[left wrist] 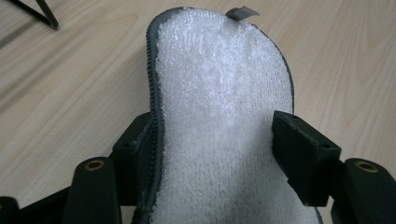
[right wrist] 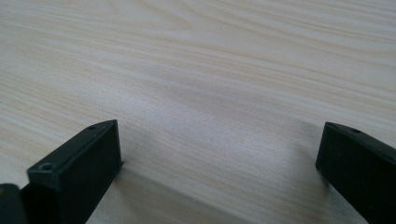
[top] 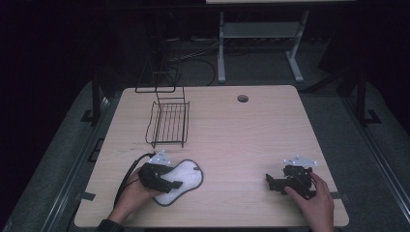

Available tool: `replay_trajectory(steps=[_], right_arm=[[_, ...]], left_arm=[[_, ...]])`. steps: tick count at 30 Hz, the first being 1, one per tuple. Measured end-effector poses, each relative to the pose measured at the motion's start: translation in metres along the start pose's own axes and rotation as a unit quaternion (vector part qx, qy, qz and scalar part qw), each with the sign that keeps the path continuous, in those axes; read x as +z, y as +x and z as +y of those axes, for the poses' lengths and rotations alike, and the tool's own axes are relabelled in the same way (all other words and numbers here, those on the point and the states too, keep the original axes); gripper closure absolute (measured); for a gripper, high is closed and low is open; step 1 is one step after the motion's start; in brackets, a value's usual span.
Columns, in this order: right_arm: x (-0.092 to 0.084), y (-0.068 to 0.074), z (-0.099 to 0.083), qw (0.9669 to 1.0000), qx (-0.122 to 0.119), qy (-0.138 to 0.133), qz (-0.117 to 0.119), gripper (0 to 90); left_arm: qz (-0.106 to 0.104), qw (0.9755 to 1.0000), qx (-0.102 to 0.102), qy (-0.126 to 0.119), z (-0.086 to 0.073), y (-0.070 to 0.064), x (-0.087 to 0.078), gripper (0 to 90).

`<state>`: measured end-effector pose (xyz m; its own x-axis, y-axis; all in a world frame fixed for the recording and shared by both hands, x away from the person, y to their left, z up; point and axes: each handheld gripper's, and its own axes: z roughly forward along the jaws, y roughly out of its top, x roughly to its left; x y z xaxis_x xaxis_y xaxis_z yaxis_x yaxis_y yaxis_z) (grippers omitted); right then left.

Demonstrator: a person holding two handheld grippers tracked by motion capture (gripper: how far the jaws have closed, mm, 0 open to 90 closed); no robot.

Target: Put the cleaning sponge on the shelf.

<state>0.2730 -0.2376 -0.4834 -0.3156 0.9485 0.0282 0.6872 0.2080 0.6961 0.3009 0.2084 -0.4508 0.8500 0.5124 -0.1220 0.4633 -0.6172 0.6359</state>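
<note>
So the landmark here is the black wire rack (top: 167, 121) standing toward the far left of the light wooden table (top: 251, 140). Going left to right: just in front of that rack, close to the near edge, lies a white fluffy terry insole with a dark grey stitched rim (top: 186, 178), flat on the wood, its small grey tab end pointing away from the hand. The left gripper (top: 170, 185) is right on it, coming in from the heel end. In the left gripper view the insole (left wrist: 219, 121) runs between the two black jaws, one jaw touching the stitched rim and the other sitting against the opposite side of the fluff, though I can't tell if they're really pinching yet, so I'd call it a grip being taken, not a firm hold

Well off to the right of the rack, near the front right corner, the right gripper (top: 271, 182) rests low on the table with its jaws spread wide and nothing but bare wood between them

My read: this is the grasp step on the insole. Next it needs a proper squeeze across that narrow waist, then a lift, probably toward the rack, and soft terry could slip or fold
</note>
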Motion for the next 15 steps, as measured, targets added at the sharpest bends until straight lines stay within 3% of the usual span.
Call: replay_trajectory(steps=[5,15], right_arm=[[0.000,0.000,0.000,1.0000,0.000,0.000,0.000,0.0],[0.000,0.000,0.000,1.0000,0.000,0.000,0.000,0.0]], left_arm=[[-0.003,1.0000,-0.002,-0.008,0.000,0.001,-0.004,39.3],[-0.014,0.9992,0.000,-0.037,0.003,0.001,-0.017,56.3]])
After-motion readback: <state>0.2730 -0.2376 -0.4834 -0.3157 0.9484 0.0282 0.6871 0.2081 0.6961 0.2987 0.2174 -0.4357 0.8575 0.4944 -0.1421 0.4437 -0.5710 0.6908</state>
